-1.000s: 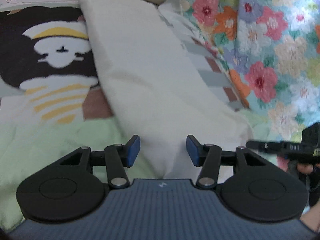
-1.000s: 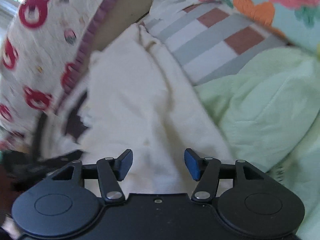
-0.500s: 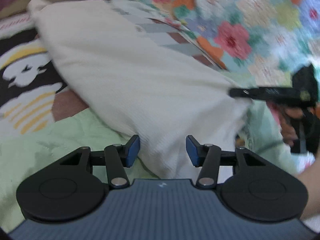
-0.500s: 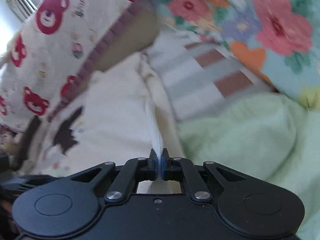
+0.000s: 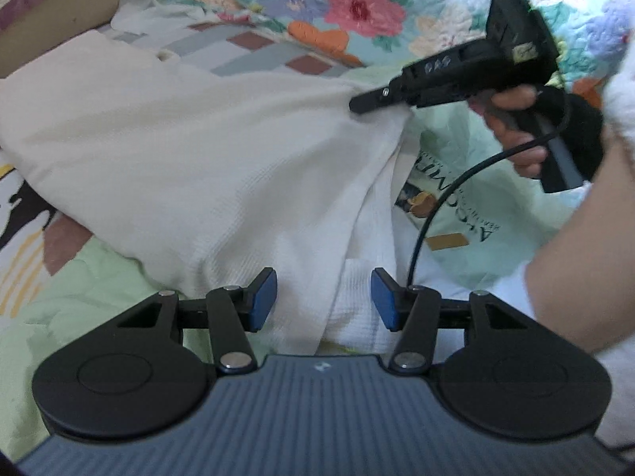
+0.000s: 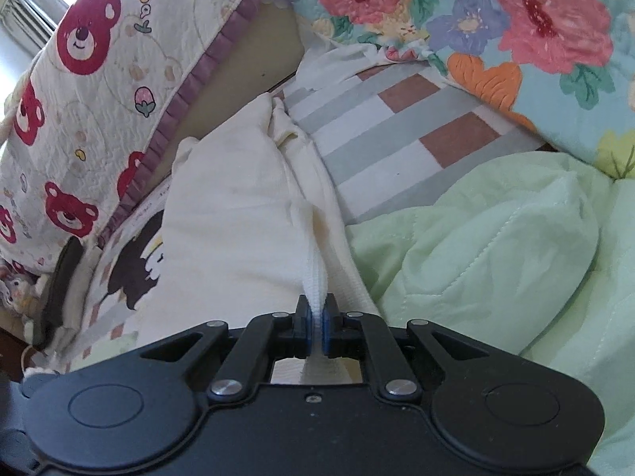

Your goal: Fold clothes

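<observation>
A cream-white knit garment (image 5: 190, 150) lies stretched across the bed. In the left wrist view my left gripper (image 5: 323, 299) stands open over its near hem, blue pads on either side of a fold of cloth. Up and to the right, my right gripper (image 5: 363, 103) is held in a hand and pinches the garment's far edge, lifting it. Seen from the right wrist, the right gripper (image 6: 316, 327) is shut on a ridge of the cream garment (image 6: 238, 206), which runs away toward the back.
A pale green quilt (image 6: 496, 246) covers the bed to the right. A floral quilt (image 5: 397, 4) and a striped cloth (image 6: 397, 131) lie behind. A bear-print cushion (image 6: 91, 79) stands at the left. A mint printed shirt (image 5: 468, 206) lies under the right hand.
The right gripper went from open to shut on the garment's edge and has pulled it up. The left gripper swung right along the garment and stays open.
</observation>
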The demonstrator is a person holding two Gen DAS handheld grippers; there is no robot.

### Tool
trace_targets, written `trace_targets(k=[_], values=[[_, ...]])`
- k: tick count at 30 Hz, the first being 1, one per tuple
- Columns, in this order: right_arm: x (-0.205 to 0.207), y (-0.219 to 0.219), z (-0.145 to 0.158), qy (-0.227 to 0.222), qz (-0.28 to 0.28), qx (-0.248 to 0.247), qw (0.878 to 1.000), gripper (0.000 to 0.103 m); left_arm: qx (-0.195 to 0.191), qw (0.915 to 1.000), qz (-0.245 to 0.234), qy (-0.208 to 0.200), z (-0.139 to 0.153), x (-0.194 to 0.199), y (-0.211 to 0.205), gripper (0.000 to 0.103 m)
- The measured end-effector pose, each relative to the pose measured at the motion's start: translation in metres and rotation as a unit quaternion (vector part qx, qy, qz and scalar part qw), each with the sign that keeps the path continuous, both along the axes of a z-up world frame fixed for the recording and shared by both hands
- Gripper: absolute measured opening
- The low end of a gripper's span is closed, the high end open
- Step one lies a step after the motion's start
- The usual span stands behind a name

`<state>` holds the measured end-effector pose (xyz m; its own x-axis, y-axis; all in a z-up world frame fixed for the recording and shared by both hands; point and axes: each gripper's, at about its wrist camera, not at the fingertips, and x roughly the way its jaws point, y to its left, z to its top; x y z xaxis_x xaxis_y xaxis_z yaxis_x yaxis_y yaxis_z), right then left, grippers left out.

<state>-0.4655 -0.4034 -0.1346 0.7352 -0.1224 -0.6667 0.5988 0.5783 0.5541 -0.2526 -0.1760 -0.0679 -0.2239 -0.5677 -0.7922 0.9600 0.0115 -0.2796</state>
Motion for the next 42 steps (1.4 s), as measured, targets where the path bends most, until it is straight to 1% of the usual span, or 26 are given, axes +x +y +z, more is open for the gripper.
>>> trace_targets(k=[2,3,5,6,7,11,12,15,16,17,18,19,21,22,24,28,32,35,36,37,38,39,42], values=[[0.000,0.000,0.000,-0.011,-0.001,0.006,1.000,0.010,0.003,0.9999,-0.014,-0.005,-0.001,-0.007,-0.002,0.052],[0.000,0.000,0.001,-0.017,-0.001,0.008,1.000,0.010,0.005,0.9999,-0.009,-0.003,-0.002,-0.006,-0.004,0.051],[-0.002,0.000,0.004,-0.034,0.000,0.009,0.999,0.010,0.010,0.9999,-0.001,0.000,-0.004,-0.004,-0.008,0.030],[-0.004,0.000,0.006,-0.046,0.001,0.009,0.999,0.010,0.013,0.9999,0.003,0.002,-0.004,-0.003,-0.010,0.009],[-0.006,-0.001,0.010,-0.062,0.002,0.005,0.998,0.009,0.013,0.9999,0.003,0.006,-0.004,-0.002,-0.010,0.005],[-0.010,-0.005,0.026,-0.106,0.004,-0.011,0.994,0.008,0.004,0.9990,0.033,0.030,0.004,0.005,-0.006,0.004],[-0.008,-0.007,0.027,-0.093,0.006,-0.019,0.995,0.008,0.004,0.9979,0.048,0.042,0.003,0.010,-0.004,0.004],[0.002,-0.009,0.020,-0.028,0.020,-0.045,0.998,0.012,-0.001,0.9912,0.109,0.074,-0.002,0.027,-0.001,0.004],[0.005,-0.011,0.017,-0.010,0.024,-0.048,0.999,0.015,0.002,0.9887,0.127,0.080,-0.003,0.033,-0.002,0.004],[0.003,-0.013,0.013,-0.005,0.019,-0.039,0.999,0.019,0.003,0.9849,0.144,0.096,-0.006,0.041,-0.001,0.004],[0.001,-0.015,0.009,-0.001,0.014,-0.031,0.999,0.028,0.005,0.9806,0.161,0.112,-0.009,0.049,-0.001,0.004],[-0.004,-0.017,0.005,-0.005,0.005,-0.021,1.000,0.038,0.004,0.9757,0.174,0.133,-0.012,0.055,0.000,0.004],[-0.019,-0.018,0.002,-0.020,-0.014,-0.005,1.000,0.044,0.002,0.9643,0.199,0.175,-0.017,0.068,0.004,0.004],[-0.027,-0.018,0.001,-0.028,-0.020,0.001,0.999,0.044,0.002,0.9599,0.206,0.190,-0.019,0.071,0.005,0.004],[-0.038,-0.011,0.002,-0.036,-0.010,-0.002,0.999,0.044,0.004,0.9503,0.221,0.219,-0.026,0.077,0.008,0.004],[-0.061,0.003,0.003,-0.052,0.013,-0.008,0.999,0.044,0.001,0.9416,0.233,0.244,-0.031,0.082,0.009,0.004],[-0.046,0.027,-0.003,-0.012,0.068,-0.053,0.996,0.044,-0.001,0.9321,0.244,0.268,-0.036,0.086,0.010,0.004],[-0.028,0.036,-0.015,0.023,0.084,-0.089,0.992,0.044,-0.006,0.9328,0.244,0.265,-0.031,0.087,0.015,0.004],[-0.023,0.036,-0.018,0.023,0.084,-0.099,0.991,0.044,-0.007,0.9333,0.244,0.264,-0.030,0.087,0.016,0.004],[-0.020,0.037,-0.020,0.020,0.083,-0.108,0.991,0.038,-0.008,0.9338,0.243,0.262,-0.028,0.086,0.018,0.004],[-0.019,0.035,-0.019,0.001,0.078,-0.107,0.991,0.027,-0.008,0.9354,0.242,0.258,-0.026,0.085,0.020,0.004],[-0.018,0.032,-0.016,-0.017,0.073,-0.105,0.992,0.005,-0.009,0.9371,0.241,0.253,-0.024,0.084,0.023,0.004],[-0.016,0.024,-0.004,-0.061,0.057,-0.101,0.991,0.006,-0.012,0.9432,0.229,0.241,-0.018,0.080,0.029,0.004]])
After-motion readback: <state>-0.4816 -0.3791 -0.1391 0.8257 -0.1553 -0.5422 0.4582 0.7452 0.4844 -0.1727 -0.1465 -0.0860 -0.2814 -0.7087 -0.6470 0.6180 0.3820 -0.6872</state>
